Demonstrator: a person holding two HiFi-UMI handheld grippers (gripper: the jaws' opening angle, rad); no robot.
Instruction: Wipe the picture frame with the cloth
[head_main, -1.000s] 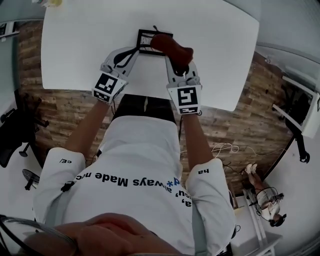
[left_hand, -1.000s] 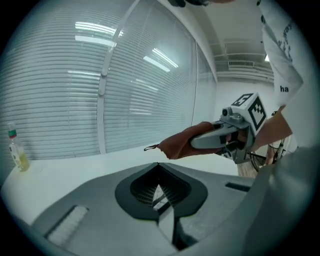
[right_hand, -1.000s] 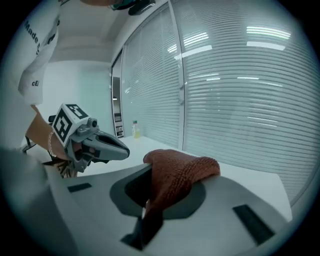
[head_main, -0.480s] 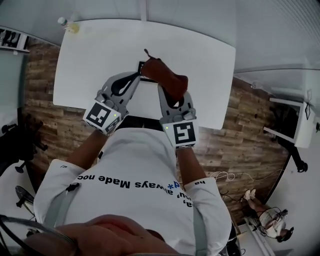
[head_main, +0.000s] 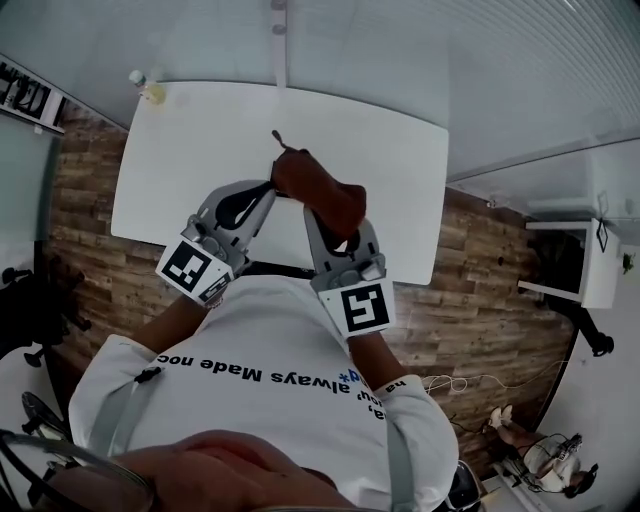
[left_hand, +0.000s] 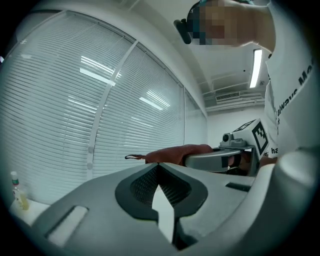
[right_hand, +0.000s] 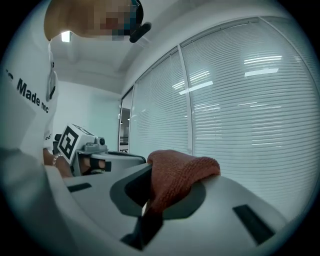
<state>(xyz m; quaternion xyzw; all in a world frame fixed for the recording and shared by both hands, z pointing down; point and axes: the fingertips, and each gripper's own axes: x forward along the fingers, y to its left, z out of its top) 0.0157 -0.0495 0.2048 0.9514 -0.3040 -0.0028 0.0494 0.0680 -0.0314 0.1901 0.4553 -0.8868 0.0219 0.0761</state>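
My right gripper (right_hand: 149, 172) clamps the cloth (right_hand: 182, 167); left gripper (left_hand: 159, 167) closed, empty; picture frame unseen; I'd lower to the desk (head_main: 200, 130), wiping flat.

Two hand-held grippers (head_main: 262, 197) (head_main: 322, 222) — one cloth (head_main: 318, 190)

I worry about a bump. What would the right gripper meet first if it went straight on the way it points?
Probably the window blinds: past the cloth in the right gripper, nothing else shows ahead, though depth is unclear.
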